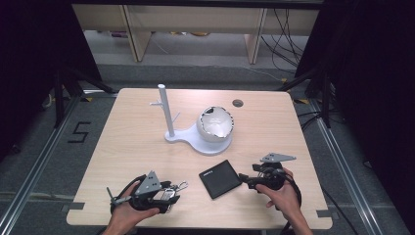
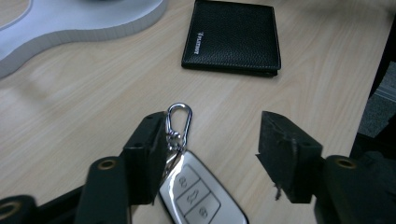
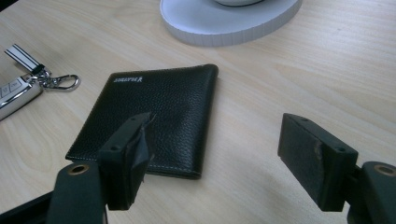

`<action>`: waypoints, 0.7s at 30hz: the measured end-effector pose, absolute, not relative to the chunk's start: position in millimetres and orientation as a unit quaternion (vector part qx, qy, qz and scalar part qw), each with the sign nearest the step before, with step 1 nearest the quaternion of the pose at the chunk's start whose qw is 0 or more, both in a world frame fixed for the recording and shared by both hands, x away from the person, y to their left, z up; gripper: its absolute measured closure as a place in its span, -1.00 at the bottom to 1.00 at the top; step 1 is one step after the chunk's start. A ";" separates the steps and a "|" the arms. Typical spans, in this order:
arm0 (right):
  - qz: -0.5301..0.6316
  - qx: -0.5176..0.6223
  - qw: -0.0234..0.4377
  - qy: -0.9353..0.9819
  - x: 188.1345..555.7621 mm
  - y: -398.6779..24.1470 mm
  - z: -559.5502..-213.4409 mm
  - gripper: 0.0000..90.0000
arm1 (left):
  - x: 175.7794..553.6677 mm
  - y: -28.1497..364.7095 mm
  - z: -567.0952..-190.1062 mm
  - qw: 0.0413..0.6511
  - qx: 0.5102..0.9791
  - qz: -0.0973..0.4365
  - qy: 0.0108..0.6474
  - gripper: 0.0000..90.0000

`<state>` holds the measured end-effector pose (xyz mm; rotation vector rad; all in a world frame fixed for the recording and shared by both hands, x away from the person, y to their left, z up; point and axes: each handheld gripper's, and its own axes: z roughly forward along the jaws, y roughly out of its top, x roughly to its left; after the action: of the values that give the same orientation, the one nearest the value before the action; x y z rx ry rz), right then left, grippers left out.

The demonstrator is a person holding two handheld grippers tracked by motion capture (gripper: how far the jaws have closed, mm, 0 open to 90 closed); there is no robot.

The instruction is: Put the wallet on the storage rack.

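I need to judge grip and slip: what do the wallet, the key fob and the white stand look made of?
Wallet: black leather or imitation, matte, with pebbled grain and stitched edges. Key fob: glossy, probably plastic face with a bright, metal-looking rim; its clip is shiny metal. Stand: smooth matte white, likely plastic or painted.

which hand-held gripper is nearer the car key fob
Left. The left hand-held gripper has the car key fob between its open jaws; the right hand-held gripper sits beyond the black wallet.
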<state>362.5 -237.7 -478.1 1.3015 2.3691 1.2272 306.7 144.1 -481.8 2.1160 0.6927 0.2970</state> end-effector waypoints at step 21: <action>0.421 0.446 0.038 0.789 381.4 -222.8 -479.6 -0.27 | 344.6 56.9 -492.8 0.386 0.891 0.100 0.217 0.82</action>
<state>381.4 -222.8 -479.6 1.3692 2.4201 1.2929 344.6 56.9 -492.8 2.2688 0.5526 0.2537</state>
